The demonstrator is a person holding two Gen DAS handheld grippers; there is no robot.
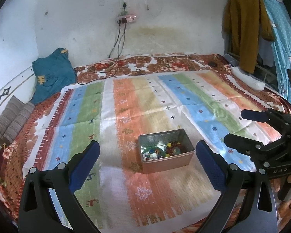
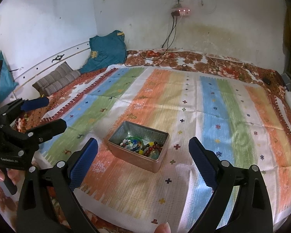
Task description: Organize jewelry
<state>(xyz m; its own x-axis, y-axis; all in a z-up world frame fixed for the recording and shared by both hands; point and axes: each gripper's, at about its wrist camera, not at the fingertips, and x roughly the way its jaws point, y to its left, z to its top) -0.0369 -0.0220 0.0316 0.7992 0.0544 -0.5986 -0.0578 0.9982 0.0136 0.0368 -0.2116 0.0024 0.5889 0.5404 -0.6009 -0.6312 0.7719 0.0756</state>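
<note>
In the left wrist view, the left gripper [image 1: 147, 165] hangs over the striped mat [image 1: 126, 101] with its blue-padded jaws spread wide and nothing between them; the metal tin [image 1: 165, 151] sits just ahead at twelve o'clock, beaded jewelry [image 1: 163, 150] heaped inside. The right gripper [image 1: 236, 128] enters at three o'clock, its jaws likewise apart. In the right wrist view, the right gripper [image 2: 143, 159] is also wide and empty, the tin [image 2: 139, 145] close at eleven o'clock, while the left gripper [image 2: 48, 112] shows at nine o'clock. The beads look tangled, so I would steady the tin's near wall with one gripper and have the other descend steeply, pinching a single strand rather than the heap.
</note>
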